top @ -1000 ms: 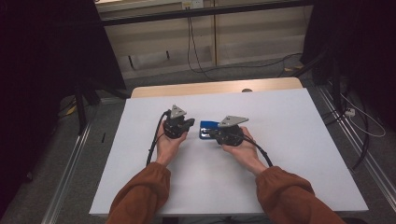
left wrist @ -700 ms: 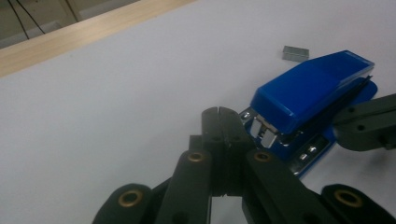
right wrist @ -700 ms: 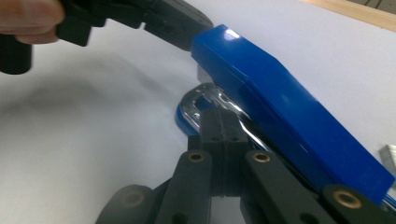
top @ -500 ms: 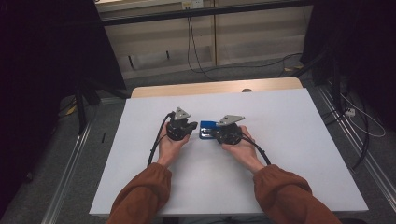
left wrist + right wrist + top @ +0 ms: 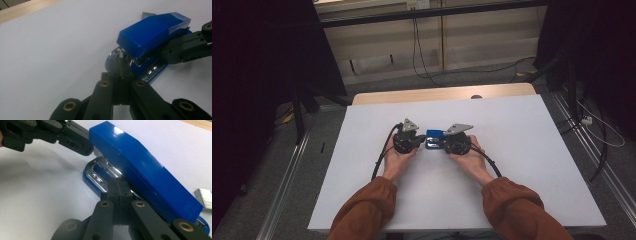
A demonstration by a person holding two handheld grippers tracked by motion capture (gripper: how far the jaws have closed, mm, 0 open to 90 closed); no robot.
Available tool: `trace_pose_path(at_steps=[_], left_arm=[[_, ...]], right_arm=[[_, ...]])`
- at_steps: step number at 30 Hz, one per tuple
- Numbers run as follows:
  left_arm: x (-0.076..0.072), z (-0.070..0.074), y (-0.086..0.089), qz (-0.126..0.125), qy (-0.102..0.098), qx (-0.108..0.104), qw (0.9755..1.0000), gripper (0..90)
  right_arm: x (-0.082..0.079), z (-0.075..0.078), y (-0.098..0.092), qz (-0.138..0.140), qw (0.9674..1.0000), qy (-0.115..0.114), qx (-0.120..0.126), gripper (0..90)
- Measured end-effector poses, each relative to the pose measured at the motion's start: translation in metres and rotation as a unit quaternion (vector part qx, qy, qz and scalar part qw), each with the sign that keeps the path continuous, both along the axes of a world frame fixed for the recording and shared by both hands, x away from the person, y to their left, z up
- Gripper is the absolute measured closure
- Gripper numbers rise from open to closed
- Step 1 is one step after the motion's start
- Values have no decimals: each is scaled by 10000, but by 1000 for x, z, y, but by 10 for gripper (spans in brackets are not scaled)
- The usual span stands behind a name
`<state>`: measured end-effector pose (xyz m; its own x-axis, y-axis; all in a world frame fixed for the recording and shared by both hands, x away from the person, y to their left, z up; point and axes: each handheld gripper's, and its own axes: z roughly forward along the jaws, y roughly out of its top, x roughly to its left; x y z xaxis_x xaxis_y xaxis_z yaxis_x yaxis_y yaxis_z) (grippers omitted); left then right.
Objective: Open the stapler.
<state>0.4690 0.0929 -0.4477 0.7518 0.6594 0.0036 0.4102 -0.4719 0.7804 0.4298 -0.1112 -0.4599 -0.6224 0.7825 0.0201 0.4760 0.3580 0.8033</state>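
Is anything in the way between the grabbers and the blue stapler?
No, nothing is. Both sets of jaws are shut and already right at the blue stapler: the left gripper at its front end, the right gripper at its side by the metal base. The strip of staples lies on the table beside the stapler, out of the way.
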Motion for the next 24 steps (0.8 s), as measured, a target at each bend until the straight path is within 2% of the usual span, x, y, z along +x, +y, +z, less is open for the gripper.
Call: trace_pose_path(at_steps=[3,4,11,15,16,19,20,21,24], left_arm=[[0,-1,-1,-29,-21,35,10000,900],[0,0,-1,-44,-20,54,10000,900],[0,-1,-2,-25,-40,72,10000,900],[0,1,-1,-41,-58,32,10000,900],[-1,2,-2,-23,-57,-45,10000,900],[-1,3,0,-59,-126,28,9999,900],[0,2,1,-113,-77,-84,9999,900],[0,3,1,-105,-77,-109,9999,900],[0,5,0,-109,-117,-98,9998,900]], right_arm=[[0,0,0,4,10000,-22,-10,900],[-1,-1,1,7,9999,-99,-72,900],[0,-1,1,27,10000,-87,-34,900],[0,-1,1,33,9999,-98,-56,900],[0,-1,1,42,9999,-95,-52,900],[0,-1,1,66,9999,-117,-77,900],[0,-1,1,80,9998,-151,-109,900],[0,-1,1,80,9998,-151,-109,900],[0,-1,2,95,9997,-177,-134,900]])
